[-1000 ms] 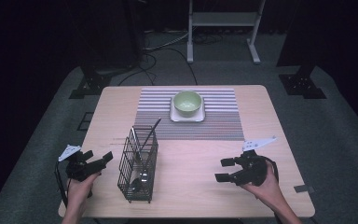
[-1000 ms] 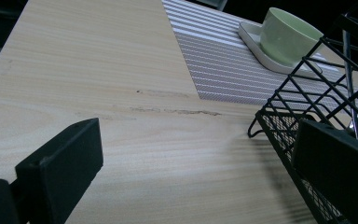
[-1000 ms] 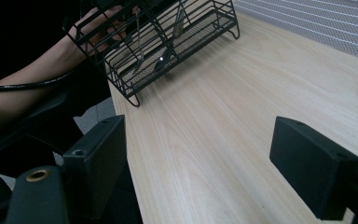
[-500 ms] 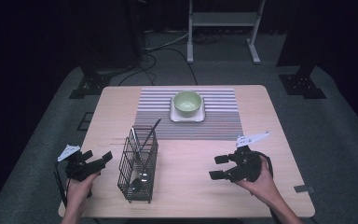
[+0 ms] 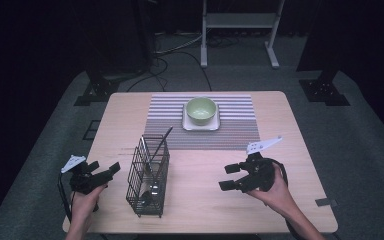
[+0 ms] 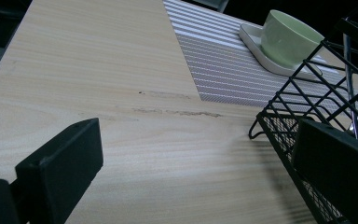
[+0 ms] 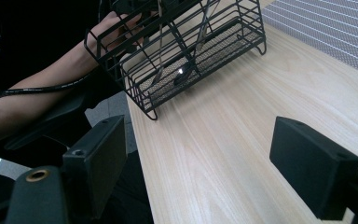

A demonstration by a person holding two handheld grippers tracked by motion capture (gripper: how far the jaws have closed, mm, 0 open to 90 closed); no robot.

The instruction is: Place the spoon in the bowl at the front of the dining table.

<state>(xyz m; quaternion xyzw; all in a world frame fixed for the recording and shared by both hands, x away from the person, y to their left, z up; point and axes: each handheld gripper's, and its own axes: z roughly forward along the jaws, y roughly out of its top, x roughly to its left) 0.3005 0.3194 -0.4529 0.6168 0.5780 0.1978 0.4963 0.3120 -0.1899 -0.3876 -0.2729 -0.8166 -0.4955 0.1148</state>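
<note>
Black wire cutlery basket [image 5: 148, 176] holds metal utensils [image 5: 155, 159], standing near-left on the wooden surface [image 5: 200, 200] between released left tongs [image 5: 102, 172] and released right tongs [image 5: 228, 176].

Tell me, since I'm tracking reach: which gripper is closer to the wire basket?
The left gripper: it sits just beside the basket, while the right gripper is farther off across bare table.

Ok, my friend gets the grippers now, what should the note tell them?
Left gripper: open, holding nothing, just left of the wire basket.
Right gripper: open, holding nothing, right of the basket and apart from it.
Utensils stand in the basket. The green bowl sits on its white plate on the striped mat.
Done: nothing gripped yet.
Left: probably taking a utensil out.
</note>
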